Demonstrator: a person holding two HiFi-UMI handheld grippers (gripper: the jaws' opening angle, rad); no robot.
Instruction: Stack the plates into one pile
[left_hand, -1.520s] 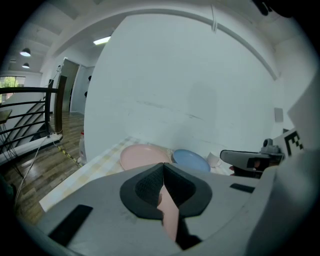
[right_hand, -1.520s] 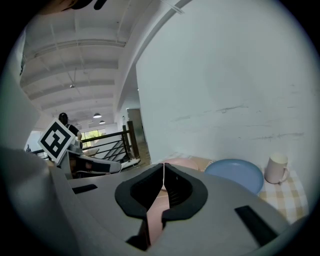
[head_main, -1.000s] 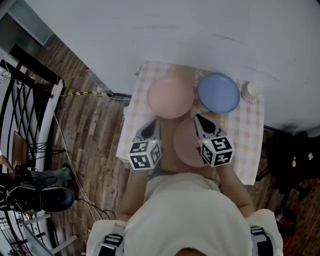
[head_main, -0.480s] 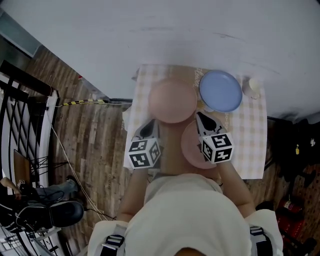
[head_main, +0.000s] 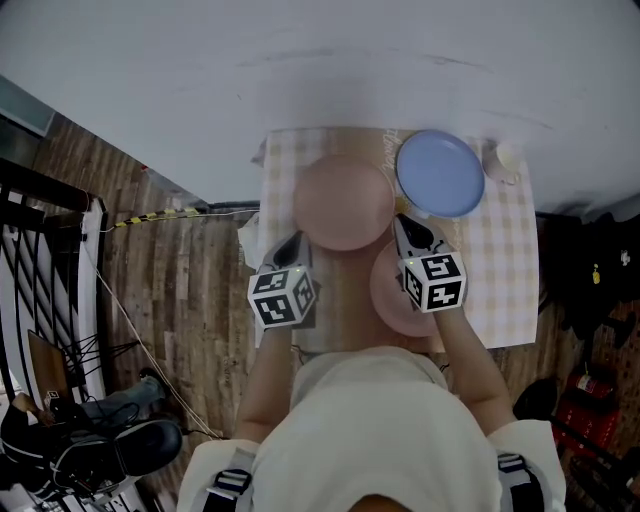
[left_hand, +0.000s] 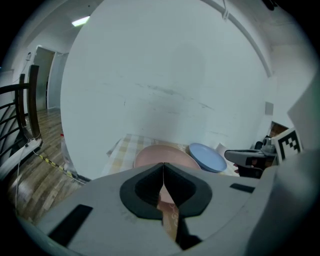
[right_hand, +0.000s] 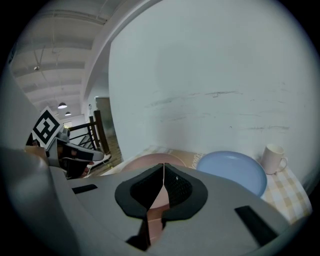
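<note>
Not much has changed over the last second. All three plates sit exactly where they were on the checked cloth of the tabletop (head_main: 500, 270), none stacked yet. The far pink plate (head_main: 343, 202) is at the back left, the blue plate (head_main: 440, 173) is just beside it on the right, and the near pink plate (head_main: 385, 288) is at the front, closer to the person. The mug (head_main: 503, 158) is still in the back right corner, next to the blue plate.

What did move is the two claws. Both have crept forward toward the plates and seem a bit lower too. The head camera shifted as well, so I wouldn't swear to how far.

The left claw (head_main: 292, 243) now has its tip just beside the near-left rim of the far pink plate. I can't tell from above whether it's touching. Its jaws are pressed together with nothing in them, and its own view just shows that plate straight ahead past the closed tips.

The right claw (head_main: 408, 228) hangs over the near pink plate, with its tip at the gap where the three plates come closest. Its jaws are closed tight too and hold nothing.
</note>
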